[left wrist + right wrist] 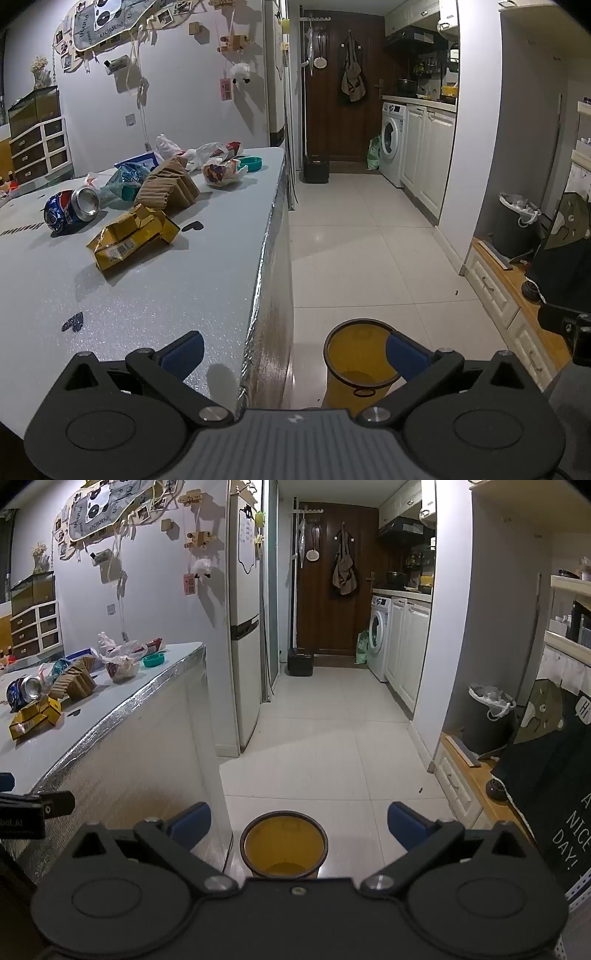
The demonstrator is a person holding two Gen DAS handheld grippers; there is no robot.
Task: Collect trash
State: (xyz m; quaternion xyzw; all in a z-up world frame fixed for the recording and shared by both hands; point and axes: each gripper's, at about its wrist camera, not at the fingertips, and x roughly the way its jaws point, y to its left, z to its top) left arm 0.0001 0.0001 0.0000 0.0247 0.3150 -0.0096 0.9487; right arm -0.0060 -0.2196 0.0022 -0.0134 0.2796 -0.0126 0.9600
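Observation:
Trash lies on a grey table (147, 295): a crushed blue can (70, 210), a yellow box (133, 236), folded brown cardboard (170, 188), a crumpled wrapper (221, 173), a teal lid (253, 163) and plastic bags (199, 153). A yellow bin (358, 365) stands on the floor beside the table's corner. My left gripper (295, 354) hangs open over the table edge, nothing between its blue pads. In the right wrist view my right gripper (298, 825) is open above the yellow bin (283, 843), and the trash pile (74, 679) sits far left.
A tiled corridor (325, 738) runs to a dark door (340, 590), with a fridge (243, 627) on the left and a washing machine (380, 635) and cabinets on the right. A grey lined bin (487, 716) and a low wooden cabinet (476, 786) stand at right.

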